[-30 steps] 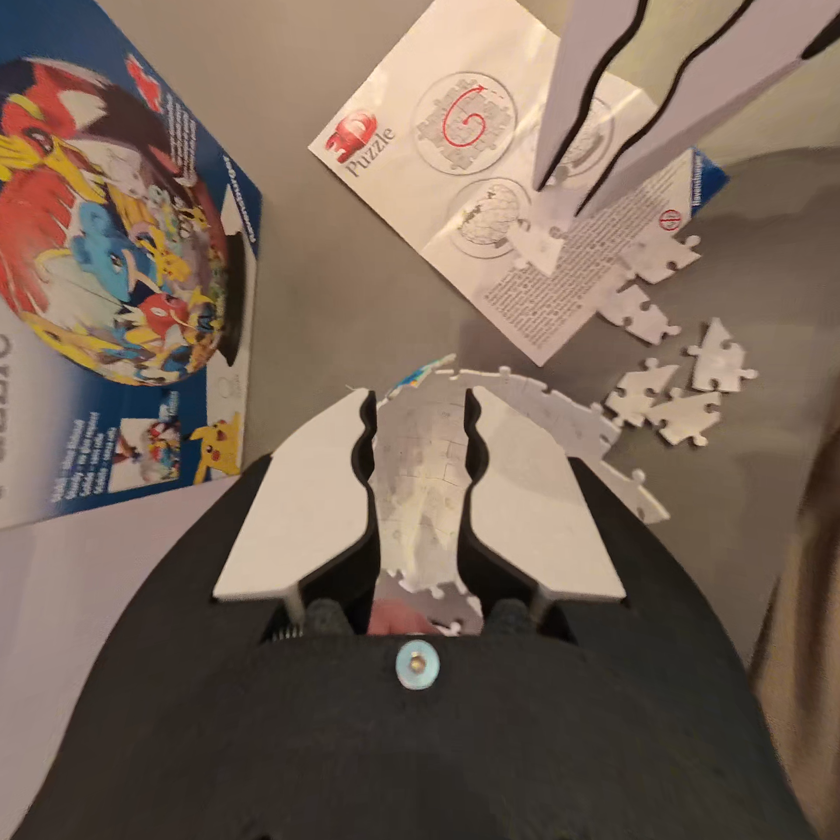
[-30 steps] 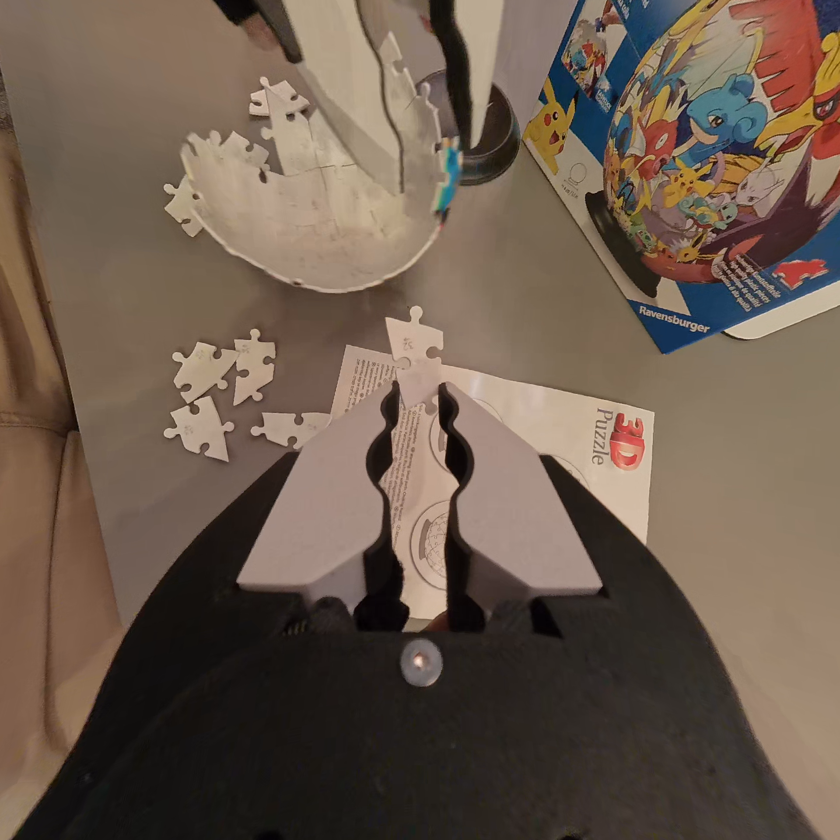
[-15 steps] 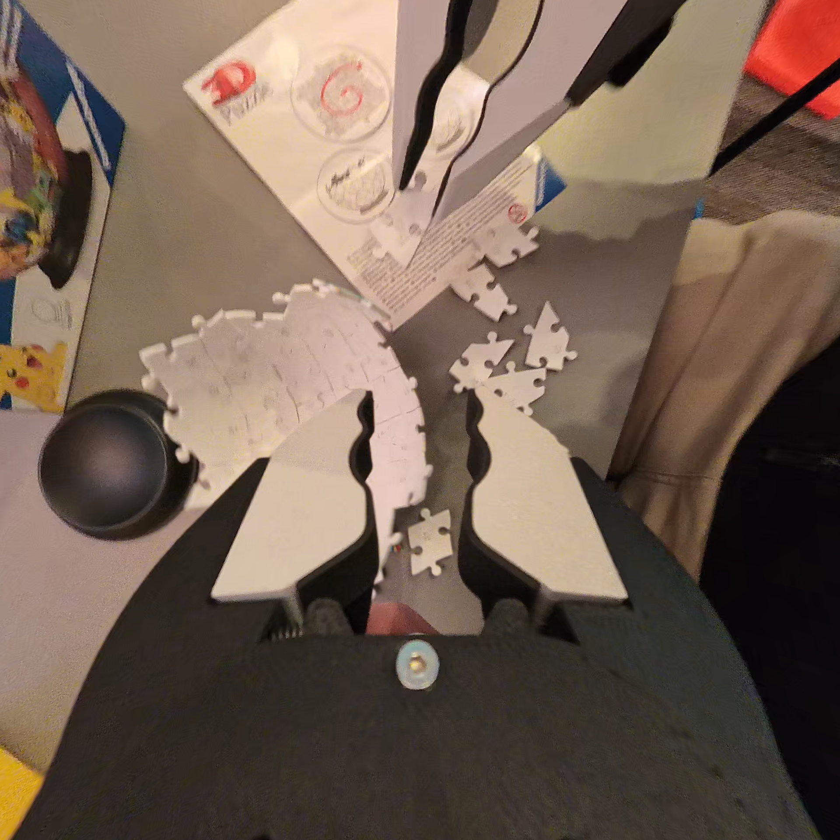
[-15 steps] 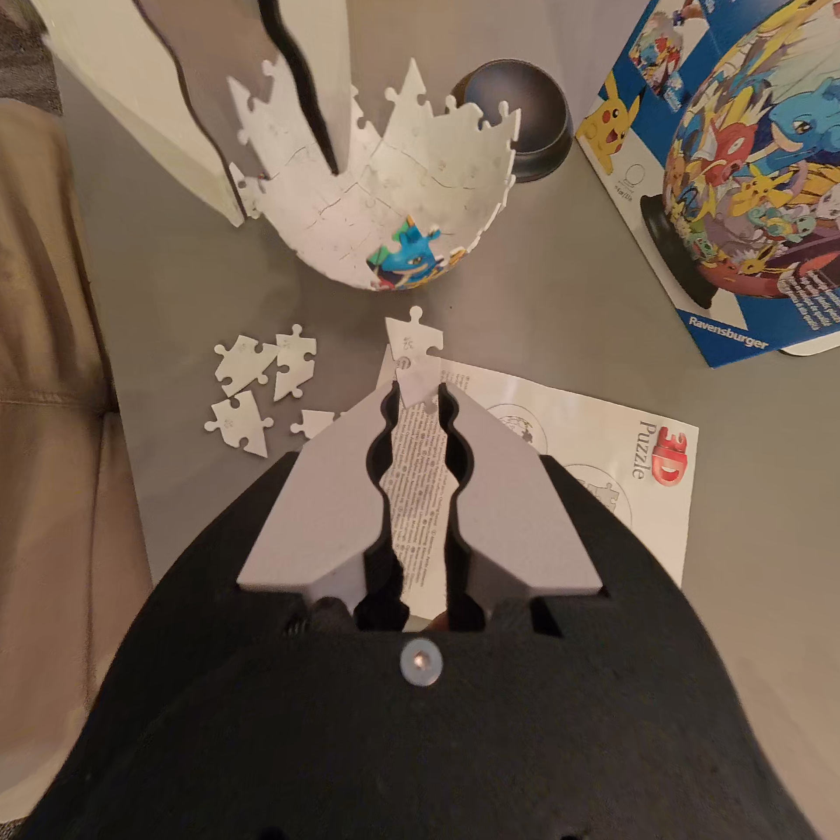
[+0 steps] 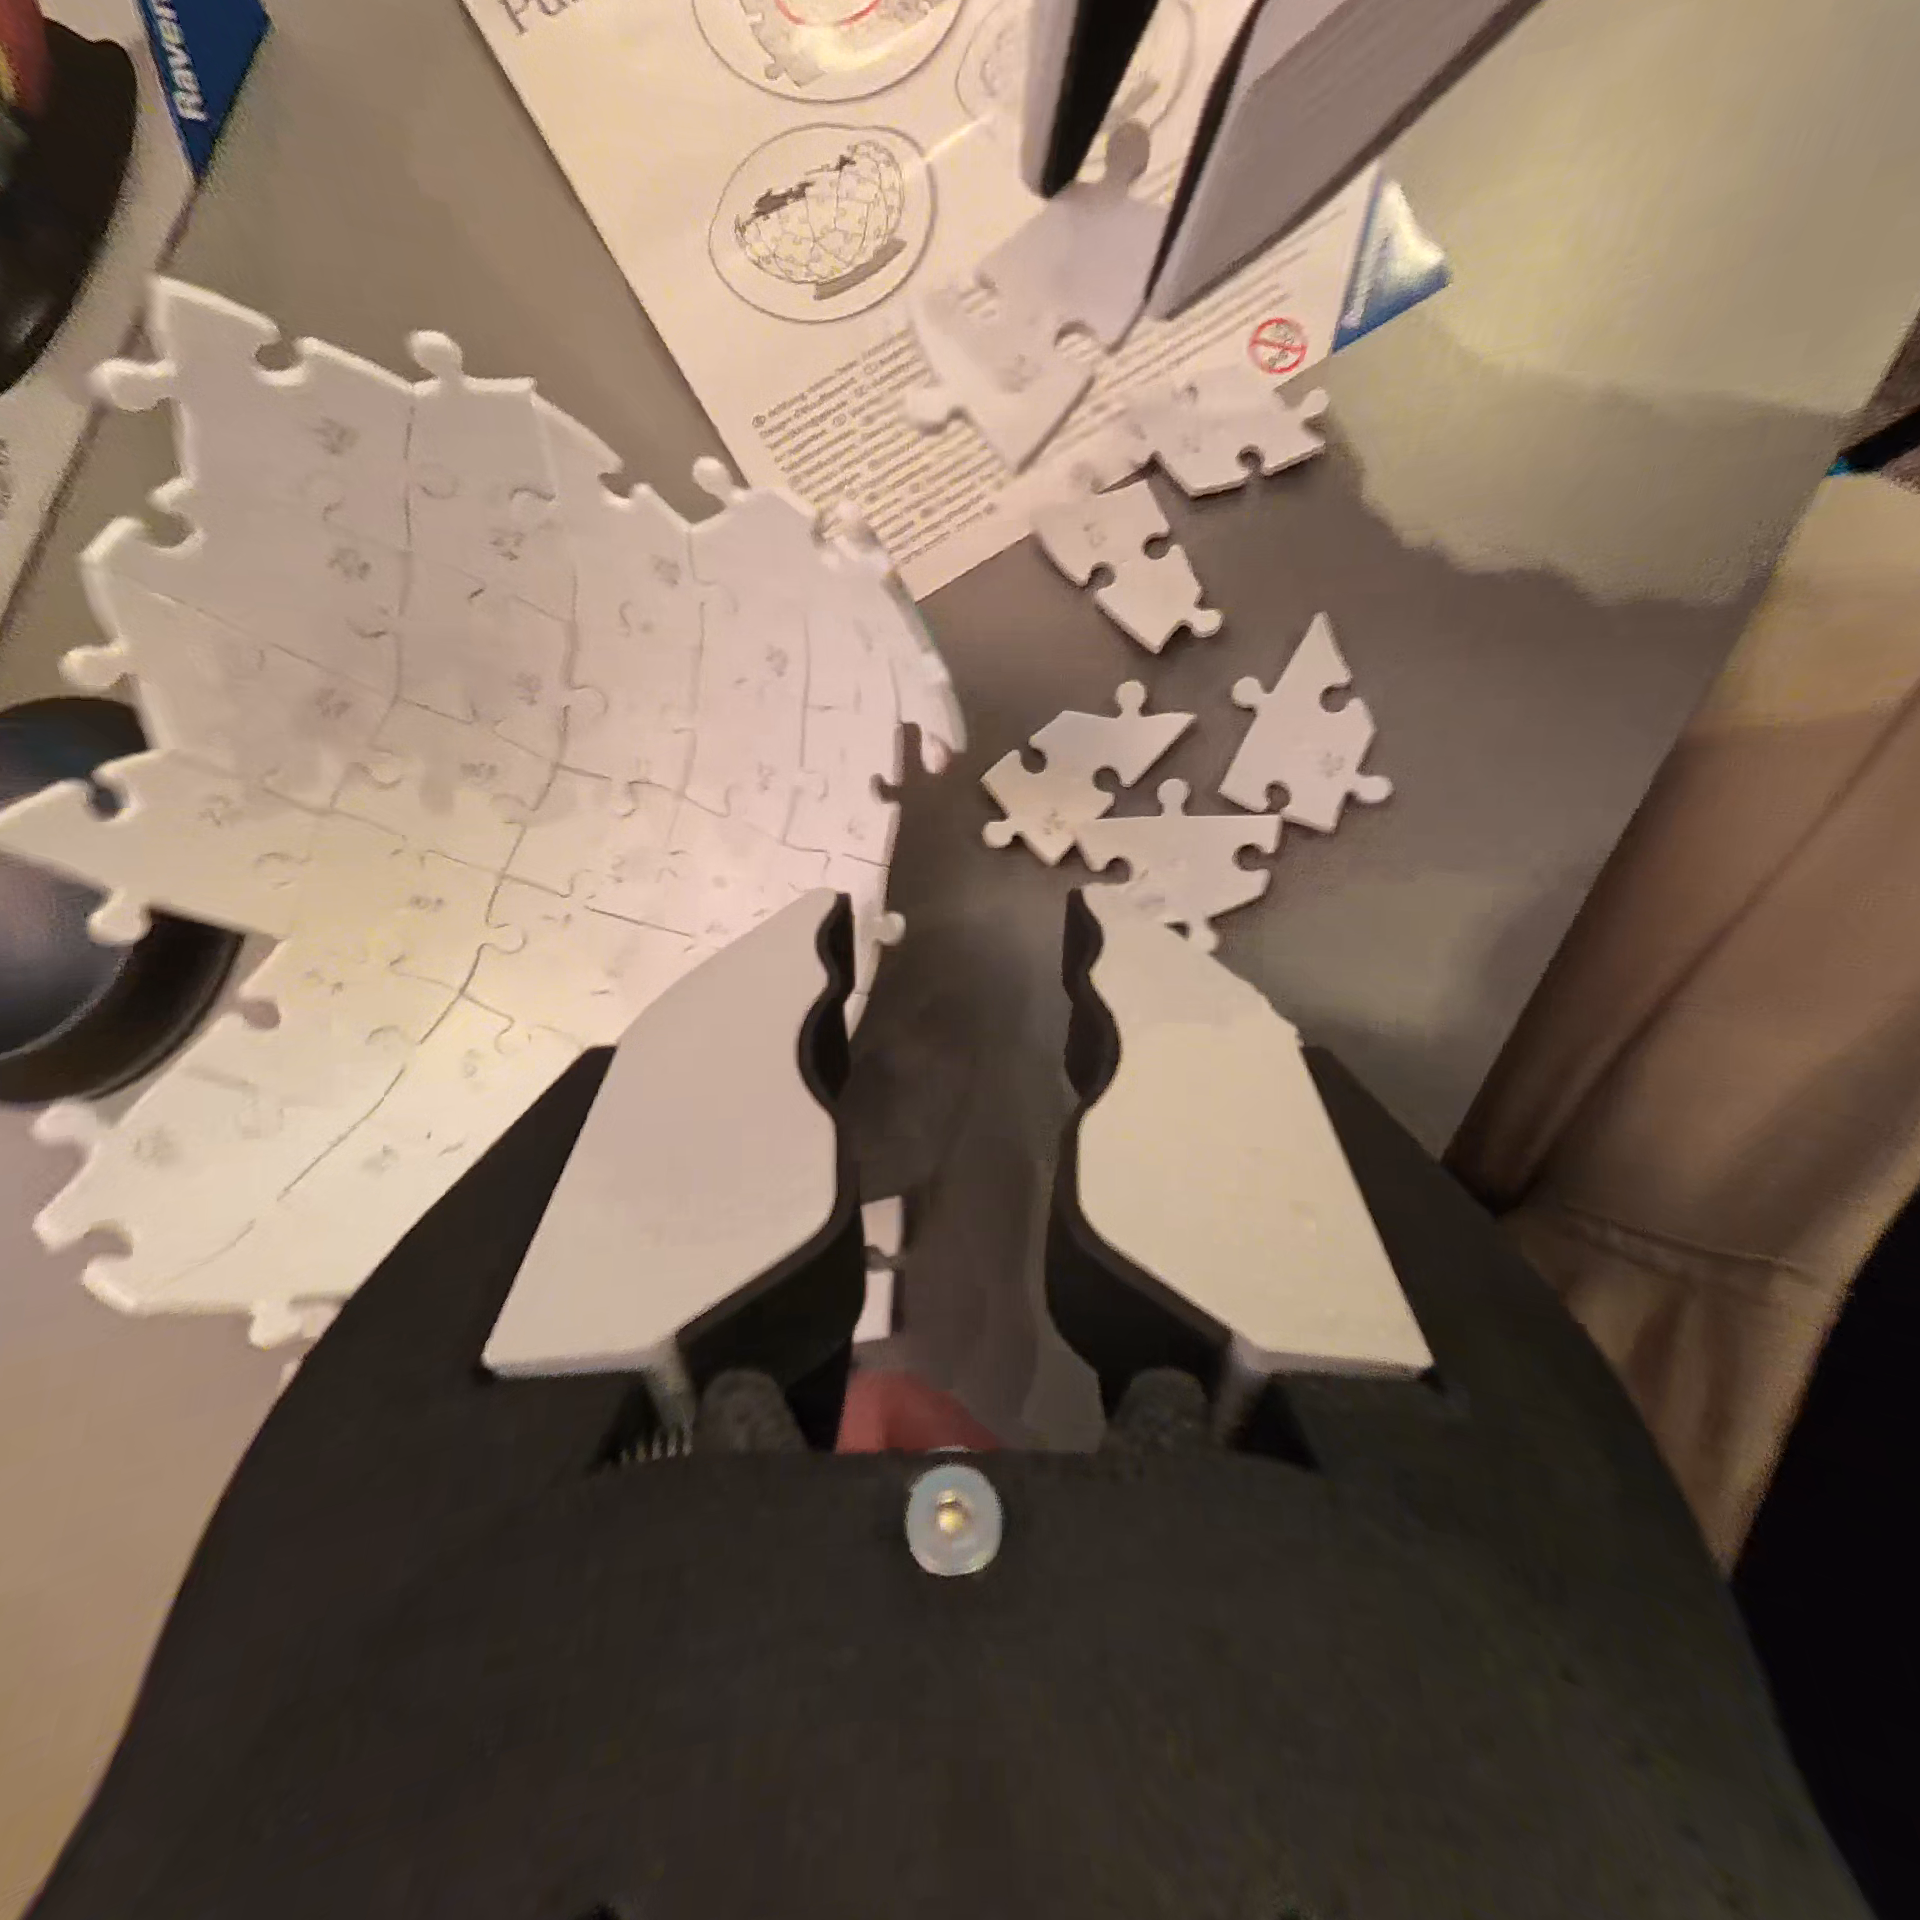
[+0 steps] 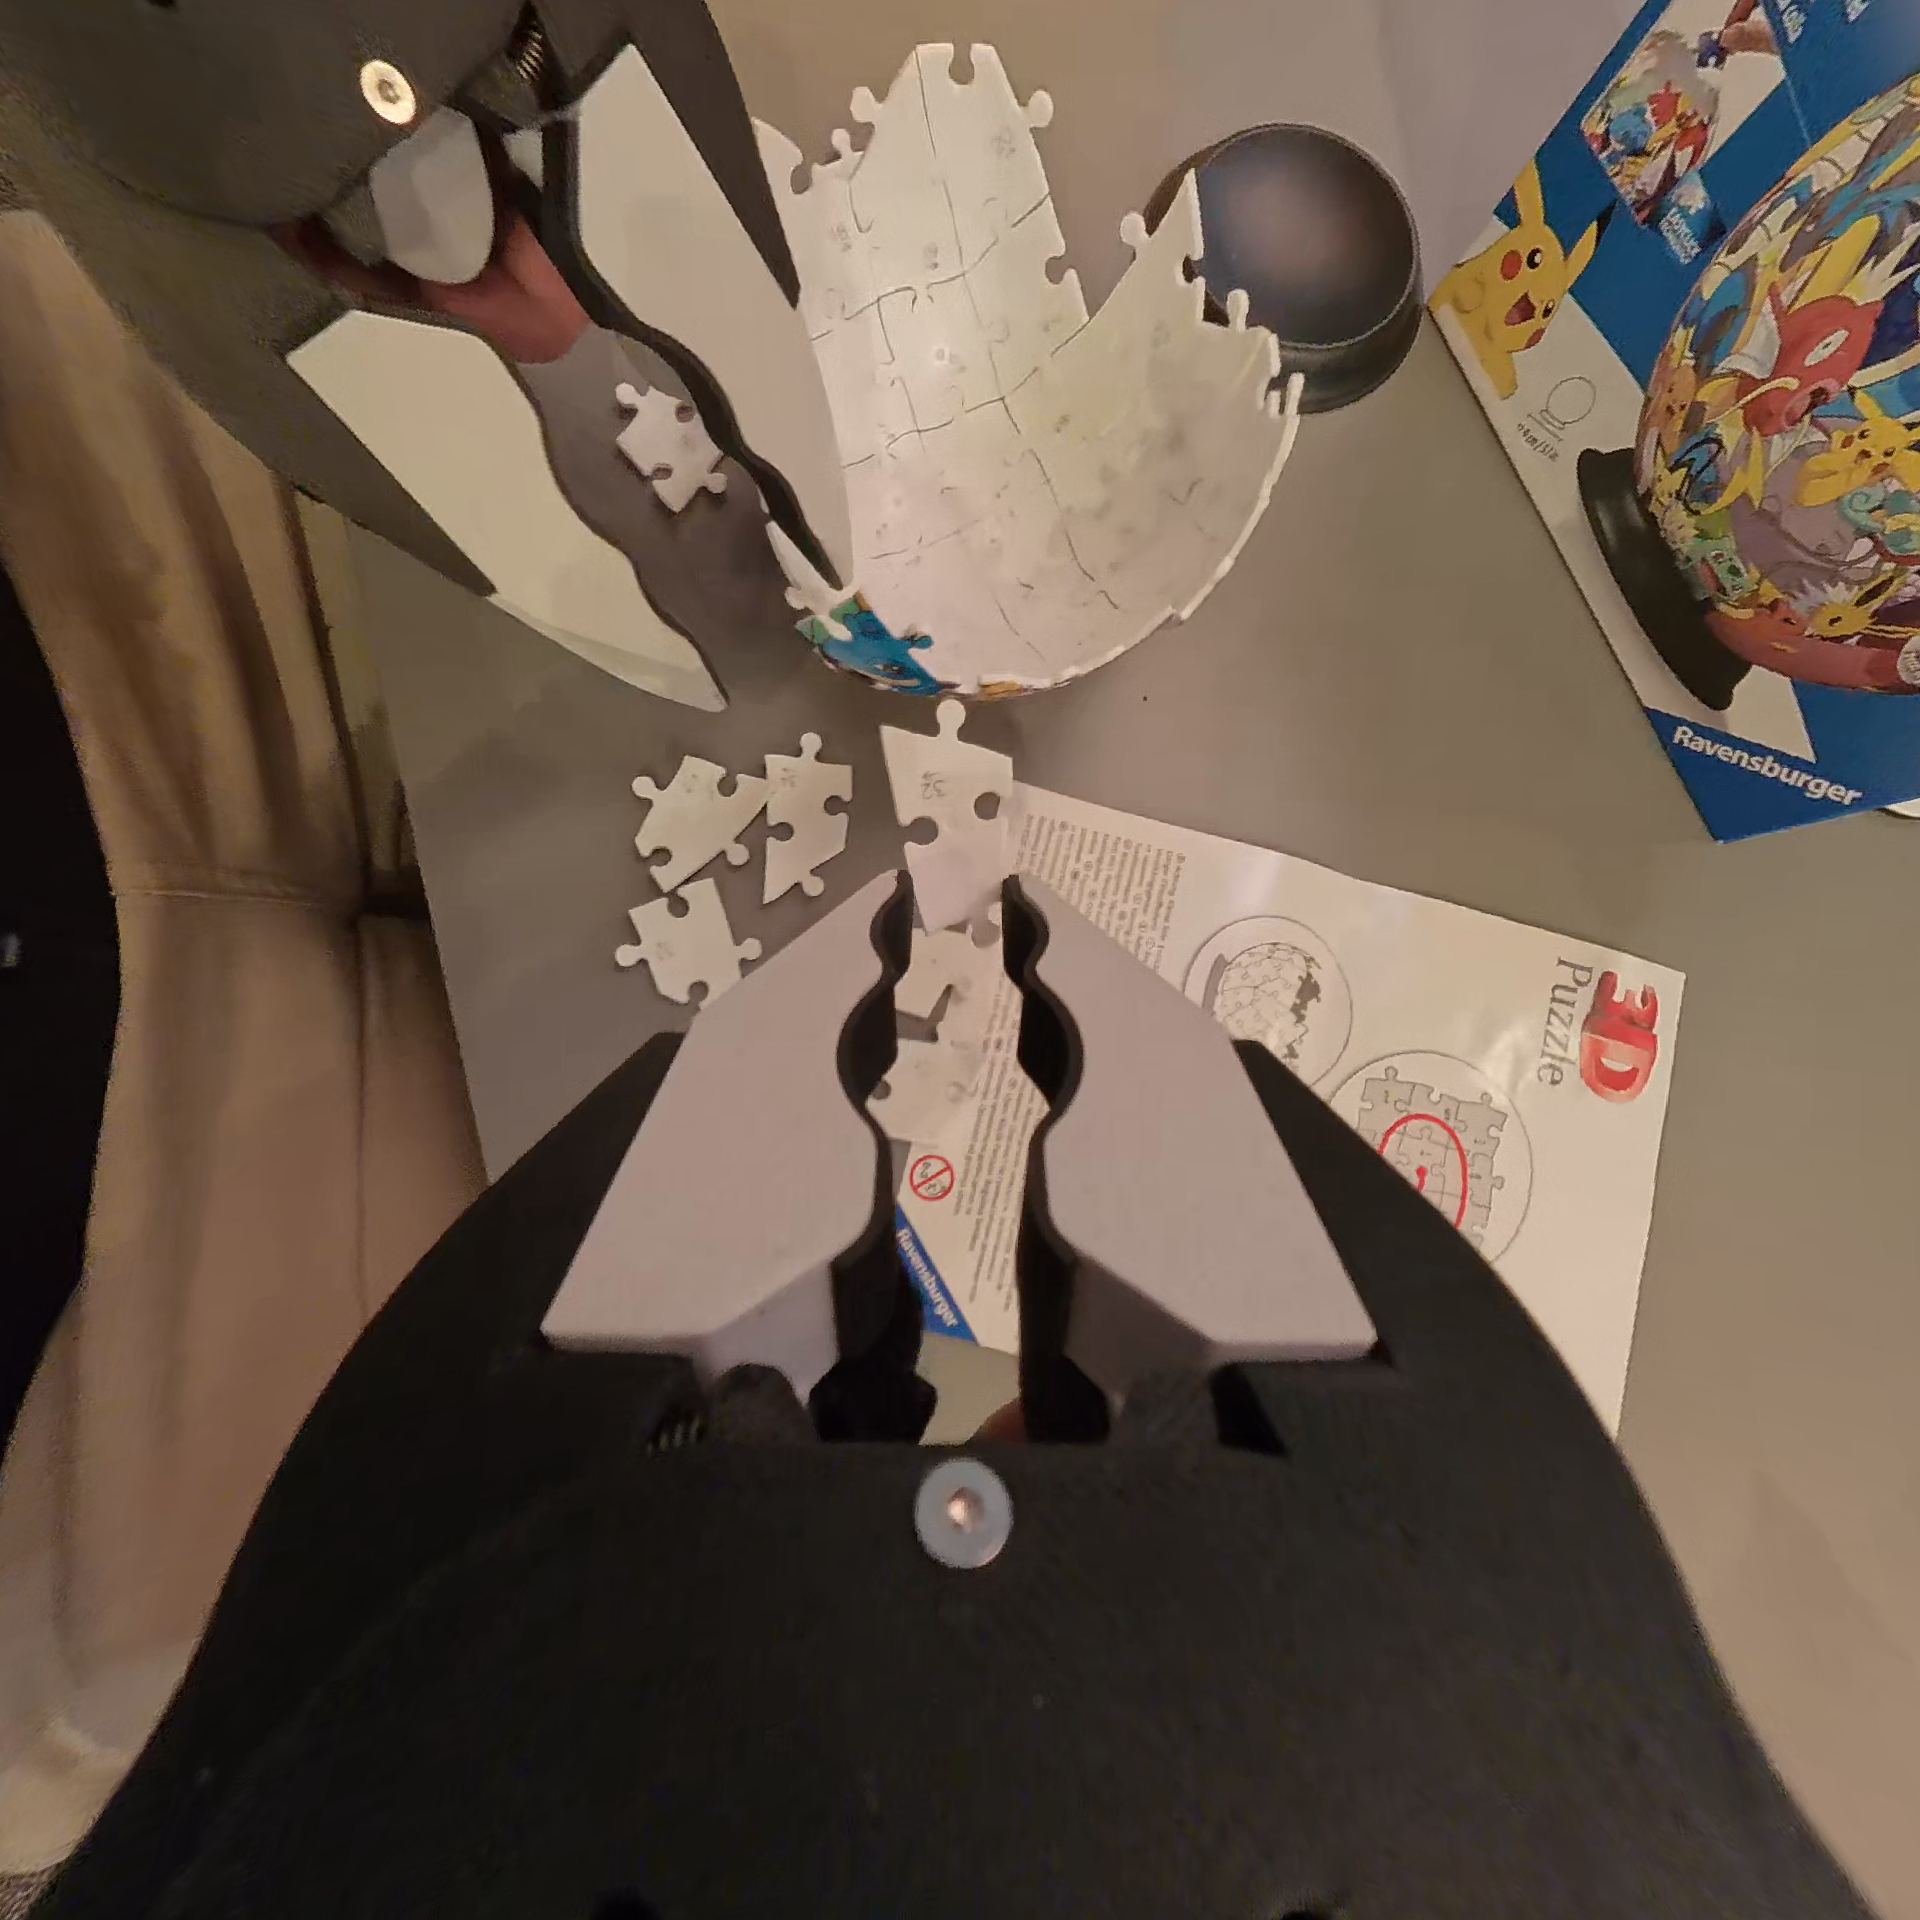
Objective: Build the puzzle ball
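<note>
The half-built puzzle ball (image 5: 436,727) is a white shell lying open side up on the grey table; it also shows in the right wrist view (image 6: 1039,436). My left gripper (image 5: 956,914) is open and empty, its left finger beside the shell's right edge; the right wrist view shows it from the front (image 6: 774,634). My right gripper (image 6: 956,894) is shut on a white puzzle piece (image 6: 945,810), held just in front of the shell above the instruction sheet (image 6: 1351,1039). The left wrist view shows it too (image 5: 1112,249), with the piece (image 5: 1018,343).
Several loose white pieces (image 5: 1143,821) lie right of the shell, also in the right wrist view (image 6: 727,842). One piece (image 6: 670,447) lies under the left gripper. A black round stand (image 6: 1309,260) and the puzzle box (image 6: 1766,416) are behind. Beige fabric (image 5: 1714,935) borders the table. One gripper's finger ends stand about 9 cm off the other's.
My left gripper let go of the shell, opened, and shifted to its right side. The shell now rests on the table. My right gripper kept the piece and came nearer.
</note>
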### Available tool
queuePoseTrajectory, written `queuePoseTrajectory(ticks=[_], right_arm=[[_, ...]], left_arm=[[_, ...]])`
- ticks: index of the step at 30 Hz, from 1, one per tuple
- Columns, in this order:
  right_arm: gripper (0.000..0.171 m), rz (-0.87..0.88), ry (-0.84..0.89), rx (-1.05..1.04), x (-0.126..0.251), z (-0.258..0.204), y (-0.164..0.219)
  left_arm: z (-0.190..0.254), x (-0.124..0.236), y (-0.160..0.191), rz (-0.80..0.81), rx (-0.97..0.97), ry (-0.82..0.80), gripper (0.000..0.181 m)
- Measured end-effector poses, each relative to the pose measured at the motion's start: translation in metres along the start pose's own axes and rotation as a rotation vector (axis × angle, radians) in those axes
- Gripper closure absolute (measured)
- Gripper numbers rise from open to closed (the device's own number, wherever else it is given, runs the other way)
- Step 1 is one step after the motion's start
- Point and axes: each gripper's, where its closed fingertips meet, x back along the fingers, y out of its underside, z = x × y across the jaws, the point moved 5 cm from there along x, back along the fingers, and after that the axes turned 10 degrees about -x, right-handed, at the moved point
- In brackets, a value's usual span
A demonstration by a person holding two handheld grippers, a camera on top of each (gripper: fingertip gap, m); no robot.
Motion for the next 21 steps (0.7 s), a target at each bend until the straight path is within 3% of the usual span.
queuePoseTrajectory(ticks=[9, 15, 21], right_arm=[[0.156, -0.028, -0.029, -0.059, -0.008, -0.041, -0.004], [0.156, -0.048, -0.002, -0.134, -0.021, -0.043, -0.005], [0.156, -0.059, 0.035, -0.185, -0.026, -0.038, 0.001]], left_arm=[[0.005, -0.007, 0.002, 0.059, -0.031, 0.017, 0.139], [0.006, -0.012, 0.001, 0.061, -0.034, -0.015, 0.139], [0.002, -0.002, -0.007, 0.14, -0.048, -0.078, 0.125]])
